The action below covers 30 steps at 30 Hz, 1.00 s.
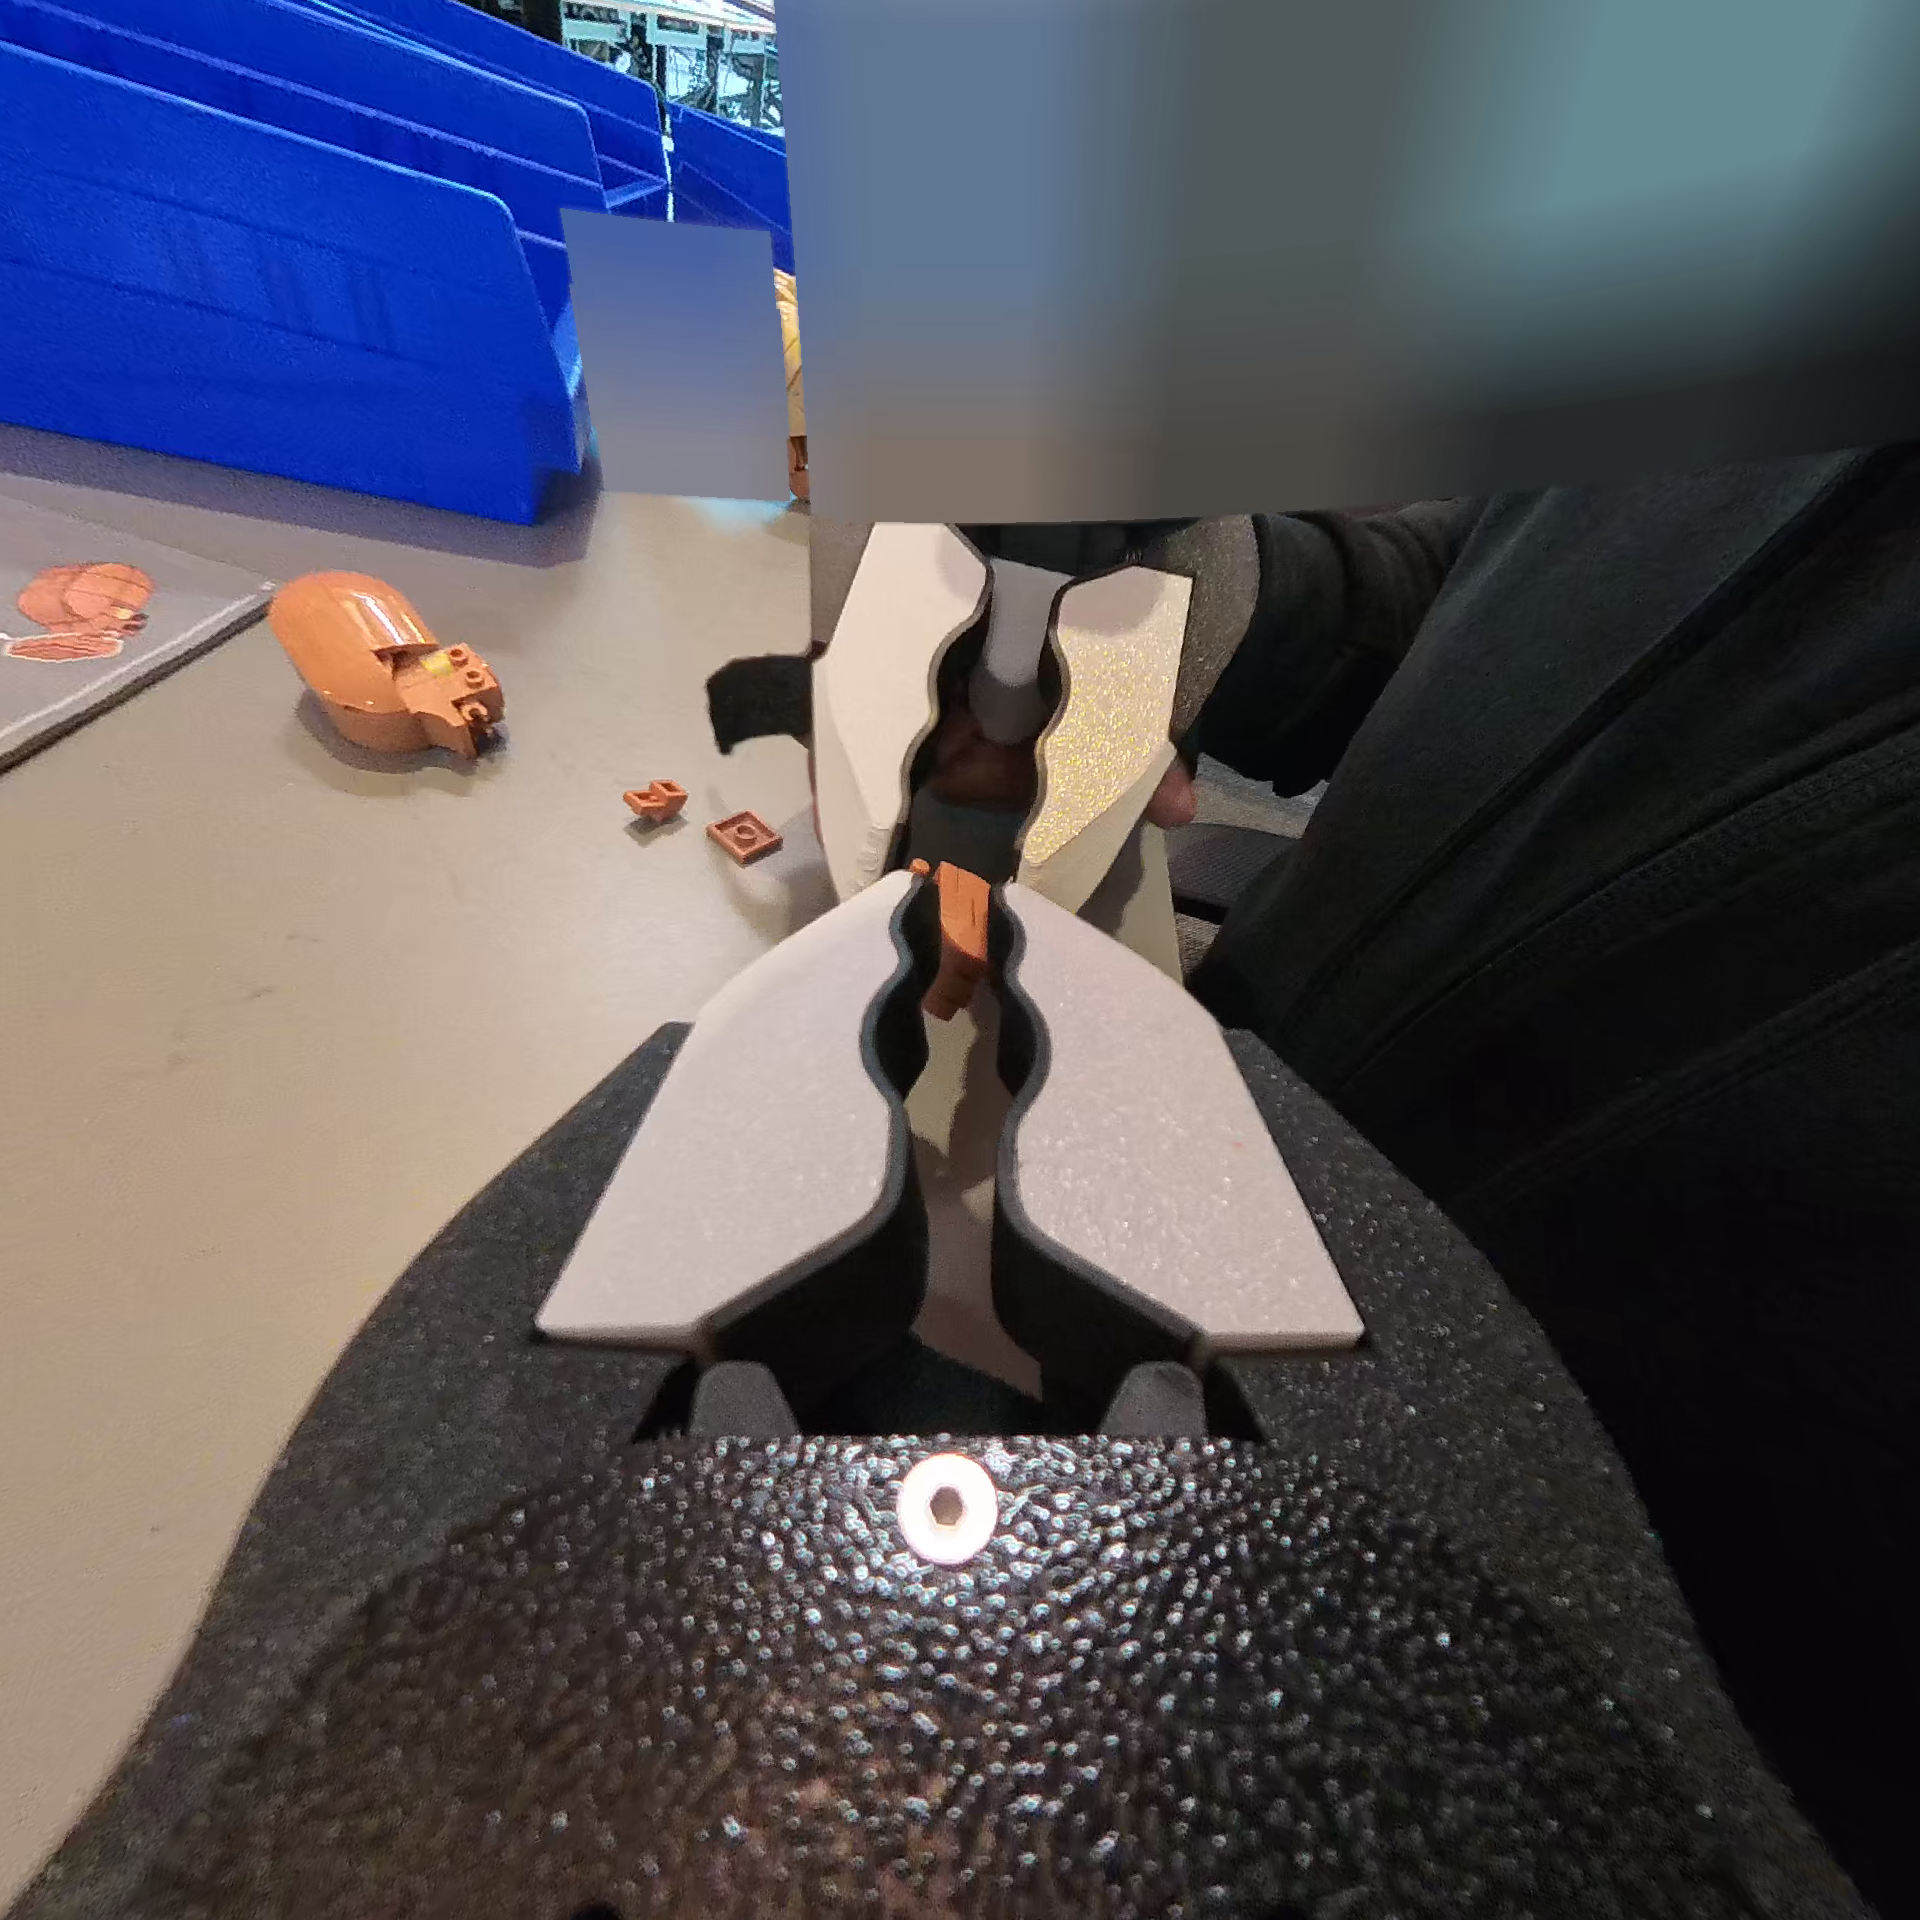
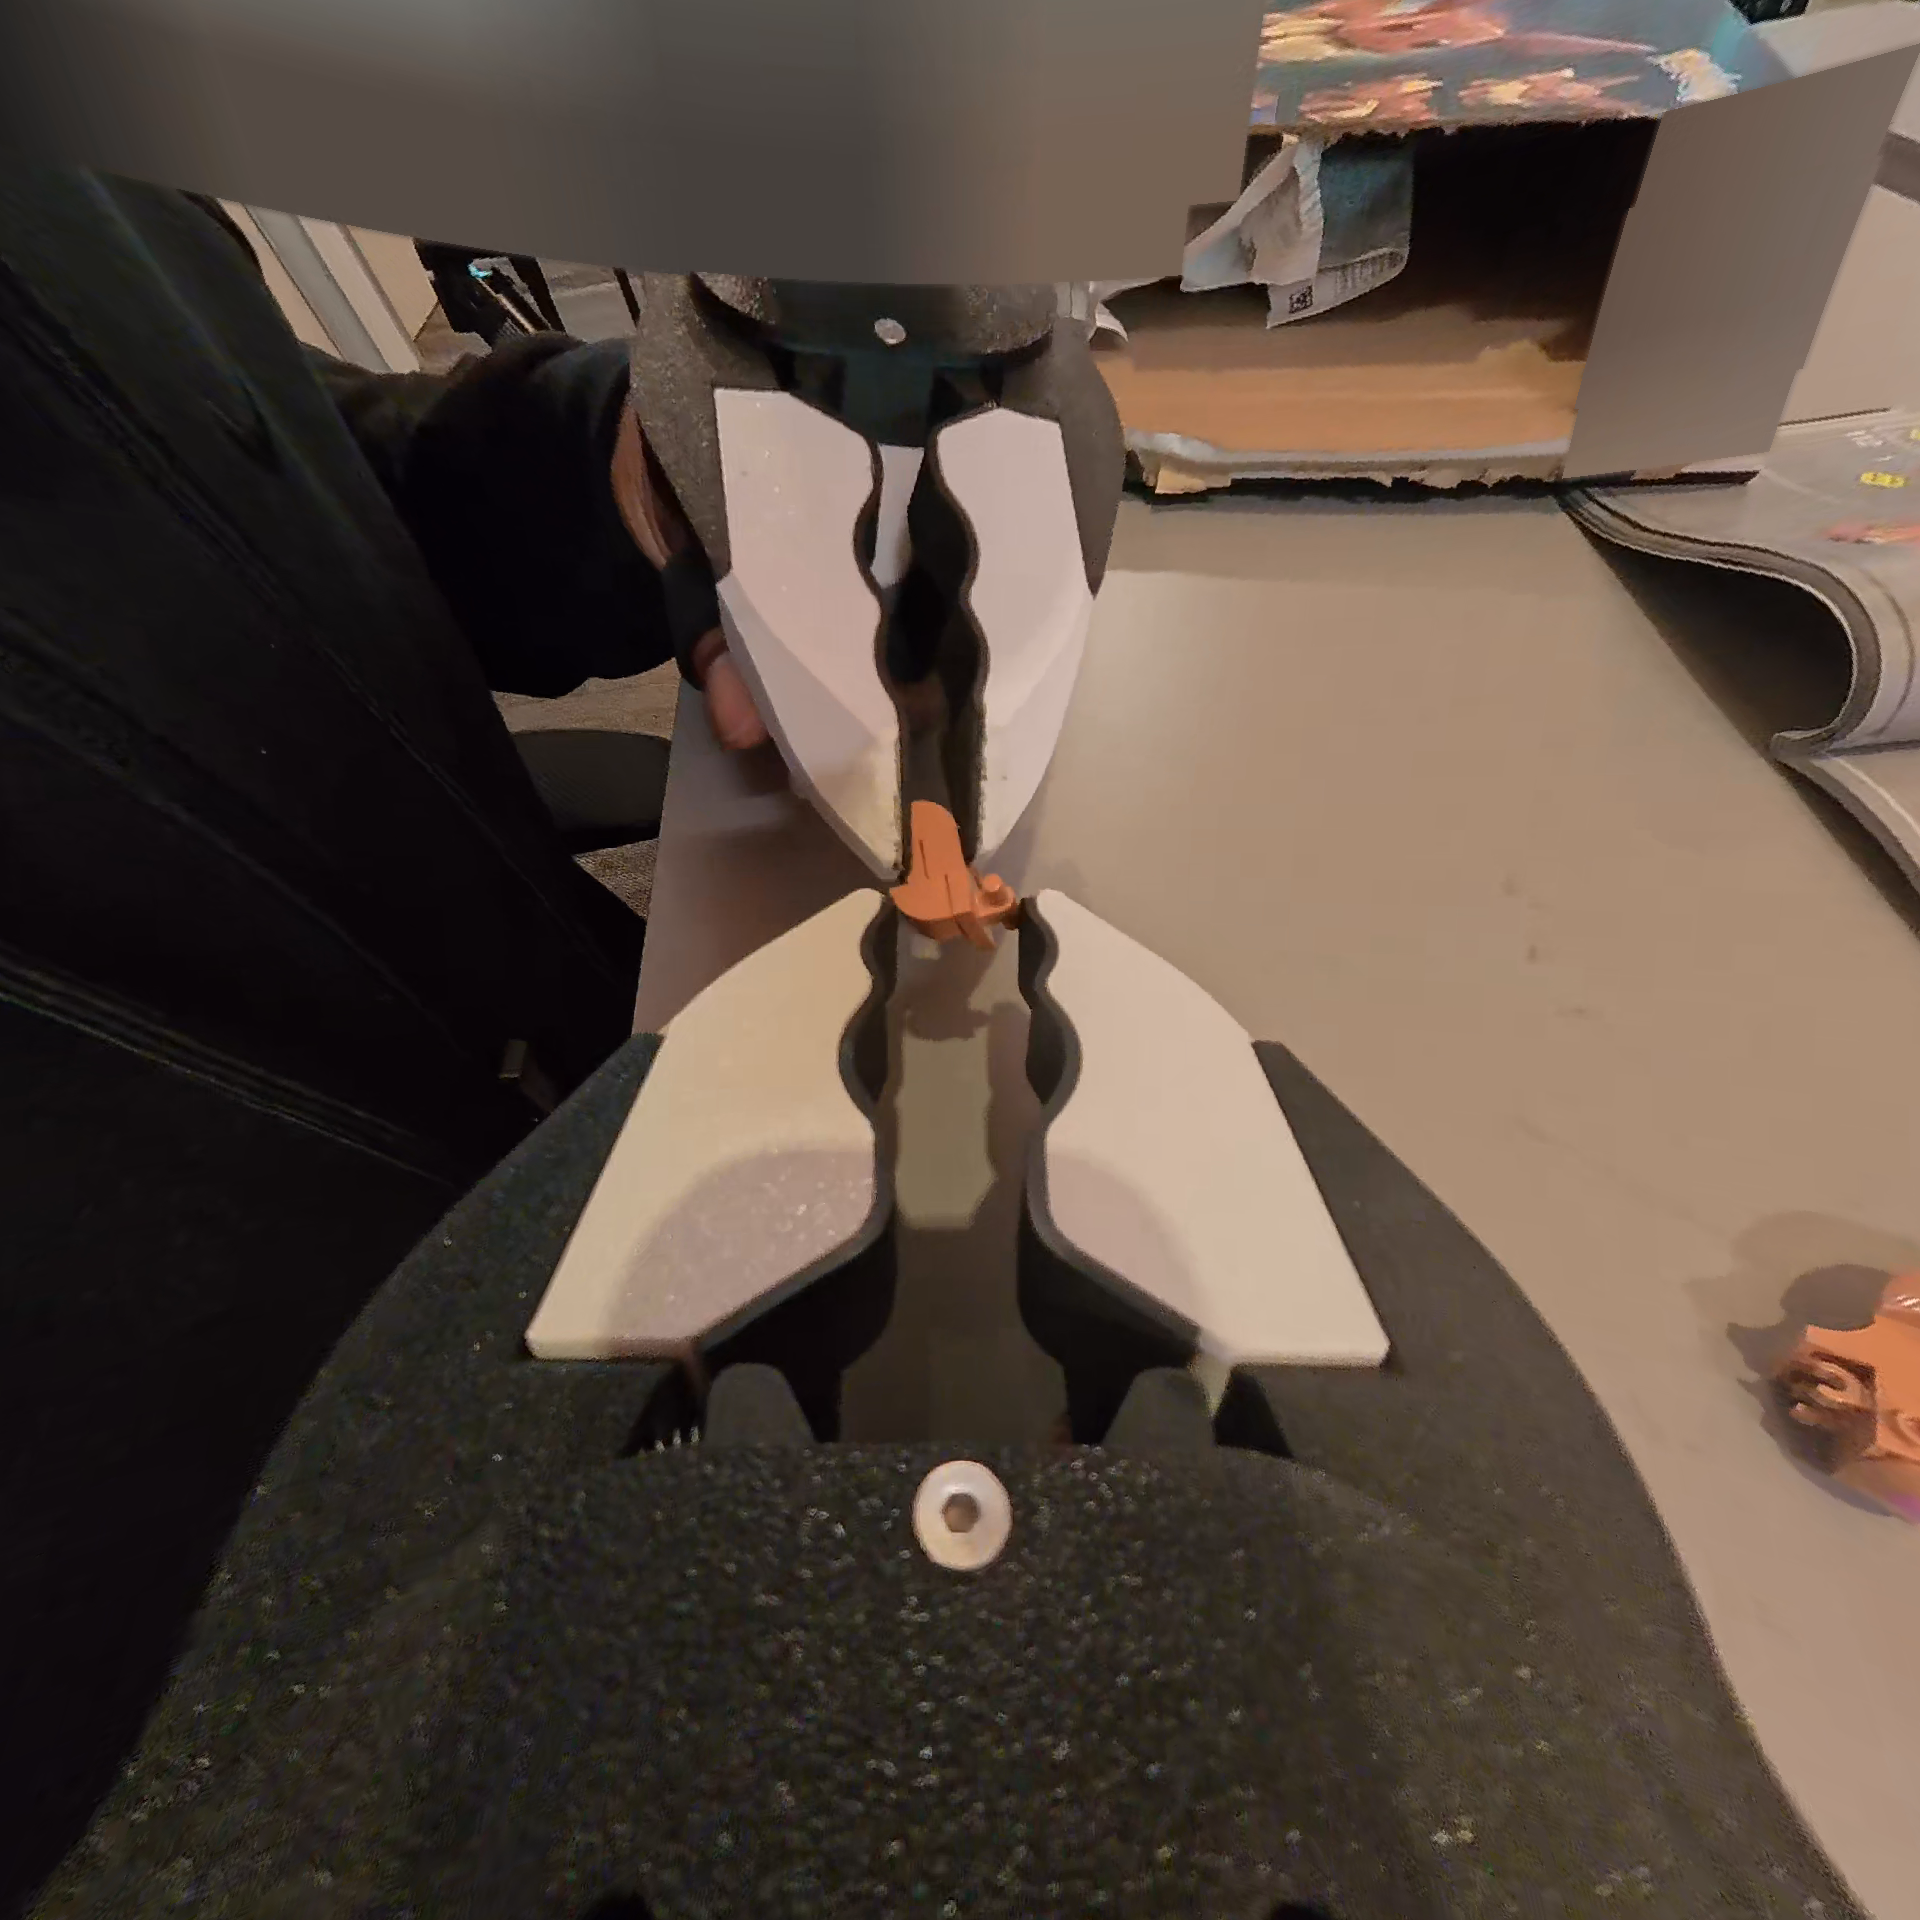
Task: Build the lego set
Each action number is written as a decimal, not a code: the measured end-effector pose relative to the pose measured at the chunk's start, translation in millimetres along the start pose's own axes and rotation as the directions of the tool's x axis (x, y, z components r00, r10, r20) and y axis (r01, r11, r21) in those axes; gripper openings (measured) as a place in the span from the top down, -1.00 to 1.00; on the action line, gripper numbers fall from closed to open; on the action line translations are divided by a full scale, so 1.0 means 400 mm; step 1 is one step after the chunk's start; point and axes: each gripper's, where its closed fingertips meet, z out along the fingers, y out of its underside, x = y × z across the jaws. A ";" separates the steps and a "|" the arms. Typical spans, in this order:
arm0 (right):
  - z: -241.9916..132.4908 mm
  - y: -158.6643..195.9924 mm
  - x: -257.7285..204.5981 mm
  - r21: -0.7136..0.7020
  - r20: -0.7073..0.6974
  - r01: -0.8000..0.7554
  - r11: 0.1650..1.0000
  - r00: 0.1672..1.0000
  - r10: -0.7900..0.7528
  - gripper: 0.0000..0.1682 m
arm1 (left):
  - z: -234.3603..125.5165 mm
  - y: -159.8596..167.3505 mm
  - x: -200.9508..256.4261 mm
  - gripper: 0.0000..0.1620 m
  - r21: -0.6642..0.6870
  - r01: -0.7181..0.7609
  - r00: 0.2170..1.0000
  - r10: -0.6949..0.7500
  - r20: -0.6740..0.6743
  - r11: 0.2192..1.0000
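Two grippers meet tip to tip above the table's (image 2: 1351, 831) near edge, with a small orange lego piece (image 2: 940, 883) between them. Seen from the right wrist, the left gripper (image 2: 935, 821) is clenched on the piece's upper end, while the right gripper (image 2: 951, 914) has its tips apart around the lower, studded end; whether those tips press the piece or merely flank it, I cannot tell. From the left wrist the piece (image 1: 958, 935) sits pinched between the left gripper's (image 1: 951, 888) tips, and the right gripper (image 1: 956, 852) faces it just beyond. The step in hand looks like a hand-over or regrip of the piece, judging by the two noses aligned on it. To do it well, the left should stay firm until the right has closed squarely on flat faces, not on the small stud, which would let the piece twist or pop free. Beyond the piece, well apart on the table, lie the half-built orange model (image 1: 384, 660), two loose bits (image 1: 657, 800) and (image 1: 744, 833), a booklet (image 1: 94, 644) and blue bins (image 1: 281, 312); an opened box (image 2: 1455, 312) stands at the far side.
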 end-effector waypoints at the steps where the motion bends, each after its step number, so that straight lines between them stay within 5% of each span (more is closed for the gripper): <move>1: -0.001 0.000 -0.001 0.000 0.000 0.005 1.000 1.000 -0.005 0.74 | 0.000 -0.001 0.001 0.89 0.003 0.004 1.000 -0.004 -0.004 1.000; 15: -0.020 -0.018 0.021 0.084 0.053 -0.214 0.973 0.976 0.211 0.75 | -0.007 0.008 -0.010 0.72 -0.013 0.009 0.999 -0.008 0.035 1.000; 30: -0.023 -0.027 0.014 0.104 0.086 -0.260 0.960 0.964 0.251 0.77 | 0.005 0.011 -0.012 0.85 -0.033 -0.040 0.996 0.042 0.078 0.999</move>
